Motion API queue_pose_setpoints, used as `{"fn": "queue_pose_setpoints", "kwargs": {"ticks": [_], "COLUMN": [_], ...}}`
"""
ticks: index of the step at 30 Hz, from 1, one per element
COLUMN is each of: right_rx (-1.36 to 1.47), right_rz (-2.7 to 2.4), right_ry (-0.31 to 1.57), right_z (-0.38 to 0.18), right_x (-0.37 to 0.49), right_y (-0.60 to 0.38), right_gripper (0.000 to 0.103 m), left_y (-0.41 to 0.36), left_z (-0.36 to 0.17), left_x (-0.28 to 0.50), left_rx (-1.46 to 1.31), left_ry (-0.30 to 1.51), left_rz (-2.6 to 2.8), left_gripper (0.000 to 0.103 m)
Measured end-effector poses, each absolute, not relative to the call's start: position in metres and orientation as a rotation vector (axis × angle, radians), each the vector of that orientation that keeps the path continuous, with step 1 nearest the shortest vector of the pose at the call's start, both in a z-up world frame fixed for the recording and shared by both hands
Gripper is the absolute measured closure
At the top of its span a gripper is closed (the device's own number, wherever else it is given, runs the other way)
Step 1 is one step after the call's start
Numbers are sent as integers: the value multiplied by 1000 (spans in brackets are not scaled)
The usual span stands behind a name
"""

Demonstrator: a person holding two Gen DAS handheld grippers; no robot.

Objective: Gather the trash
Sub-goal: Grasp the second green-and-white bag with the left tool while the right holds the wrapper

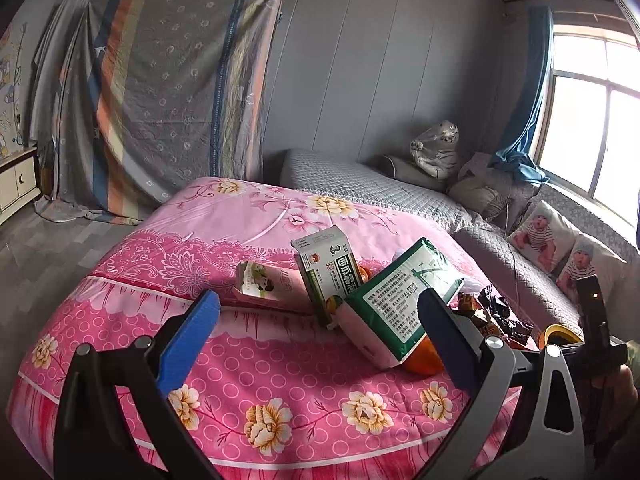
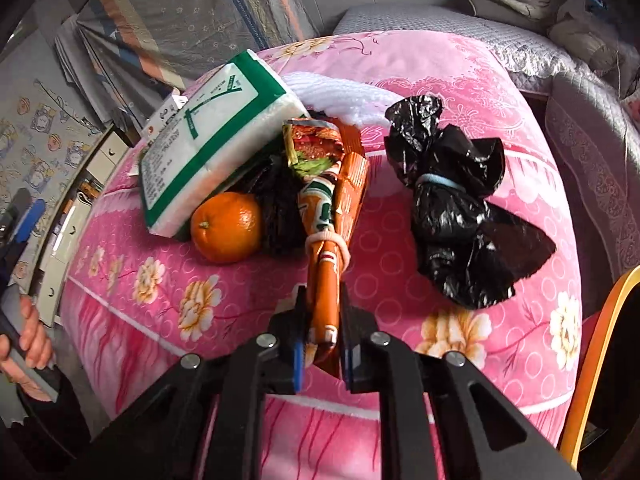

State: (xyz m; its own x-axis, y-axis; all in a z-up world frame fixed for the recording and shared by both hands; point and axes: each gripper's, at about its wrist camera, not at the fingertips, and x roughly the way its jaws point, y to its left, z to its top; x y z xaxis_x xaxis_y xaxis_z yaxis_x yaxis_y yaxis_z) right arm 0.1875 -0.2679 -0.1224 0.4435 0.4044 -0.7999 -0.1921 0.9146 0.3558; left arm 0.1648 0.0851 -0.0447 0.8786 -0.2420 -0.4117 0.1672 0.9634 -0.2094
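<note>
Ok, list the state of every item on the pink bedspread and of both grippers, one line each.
right gripper: shut on the orange wrapper
orange wrapper: rolled, tied with a band, lying flat
black bag: tied with a blue band, lying apart
tissue pack: tilted, leaning over the orange
orange: whole, unpeeled
green-and-white box: flap open, tilted
pink box: lying on its side
left gripper: open, empty

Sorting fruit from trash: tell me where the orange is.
In the right wrist view, the orange sits left of centre on the pink bedspread, tucked under the tissue pack.
</note>
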Motion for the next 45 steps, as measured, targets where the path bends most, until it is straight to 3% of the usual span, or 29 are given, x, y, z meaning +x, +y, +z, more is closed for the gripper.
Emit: {"fn": "queue_pose_setpoints", "kwargs": {"ticks": [13, 34, 45], "right_rx": [410, 514, 543], "right_rz": [419, 441, 455], "right_ry": [865, 869, 868], "right_z": [-70, -90, -96], "right_x": [100, 86, 86], "right_y": [-339, -361, -364], "right_gripper": [91, 91, 91], "left_y": [16, -95, -102], "left_z": [-37, -64, -82], "left_x": [173, 279, 326], "left_rx": [5, 595, 633], "left_ry": [463, 718, 856], "left_rz": [-377, -795, -721], "left_gripper": [8, 8, 8]}}
